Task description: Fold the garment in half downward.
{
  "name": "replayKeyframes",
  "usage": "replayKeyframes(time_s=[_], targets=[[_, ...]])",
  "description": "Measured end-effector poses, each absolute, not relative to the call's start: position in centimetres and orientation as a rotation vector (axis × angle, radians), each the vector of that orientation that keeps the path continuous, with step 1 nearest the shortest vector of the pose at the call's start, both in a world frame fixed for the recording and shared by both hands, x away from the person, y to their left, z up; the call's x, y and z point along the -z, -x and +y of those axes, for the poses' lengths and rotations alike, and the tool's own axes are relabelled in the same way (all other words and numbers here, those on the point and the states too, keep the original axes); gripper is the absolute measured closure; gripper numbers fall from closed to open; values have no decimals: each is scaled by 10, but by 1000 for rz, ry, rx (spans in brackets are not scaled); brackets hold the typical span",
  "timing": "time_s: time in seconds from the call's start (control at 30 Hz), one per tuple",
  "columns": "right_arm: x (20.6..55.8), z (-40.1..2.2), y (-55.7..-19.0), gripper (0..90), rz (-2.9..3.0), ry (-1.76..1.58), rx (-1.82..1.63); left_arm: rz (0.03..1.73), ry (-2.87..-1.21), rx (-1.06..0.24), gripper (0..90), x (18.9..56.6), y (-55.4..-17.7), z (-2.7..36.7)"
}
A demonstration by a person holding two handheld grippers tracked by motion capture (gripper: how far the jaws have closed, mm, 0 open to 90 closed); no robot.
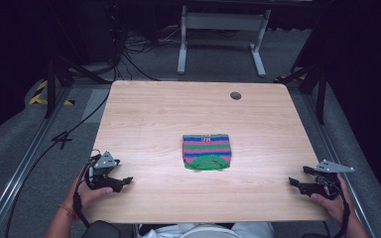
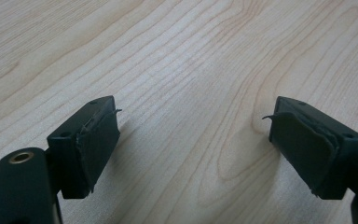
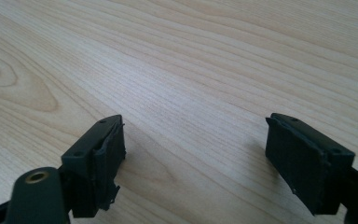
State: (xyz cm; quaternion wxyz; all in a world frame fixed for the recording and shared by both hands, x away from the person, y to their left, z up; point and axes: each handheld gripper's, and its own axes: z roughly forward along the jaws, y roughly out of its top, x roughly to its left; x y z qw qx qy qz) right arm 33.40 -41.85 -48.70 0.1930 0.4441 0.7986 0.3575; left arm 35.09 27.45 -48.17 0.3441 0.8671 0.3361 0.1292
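Both grippers, left gripper [image 1: 121,181] and right gripper [image 1: 296,184], rest on the tabletop [image 1: 144,119] either side of the folded striped garment [image 1: 207,151], jaws wide, empty; seemingly idle, with no next grasp evident.

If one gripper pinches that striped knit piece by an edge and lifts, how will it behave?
The striped knit piece looks like folded soft fabric, so it would probably droop and unfold. It lies flat and thin, so it is likely light. Pushed across the smooth wooden table, it may bunch rather than slide.

A folded striped garment [image 1: 207,151] lies on the wooden table [image 1: 144,119].
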Motion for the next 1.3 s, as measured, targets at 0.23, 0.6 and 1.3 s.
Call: replayKeyframes(time_s=[0.23,0.6,1.3], targets=[[487,-418,-334,203,2240,-1247,-1002,892,-2252,-332,153,481,-354,272],[487,-418,-334,202,2231,-1260,-997,883,-2270,-320,158,480,-357,273],[487,-418,-335,196,2222,-1269,-990,883,-2271,-310,160,480,-358,273]])
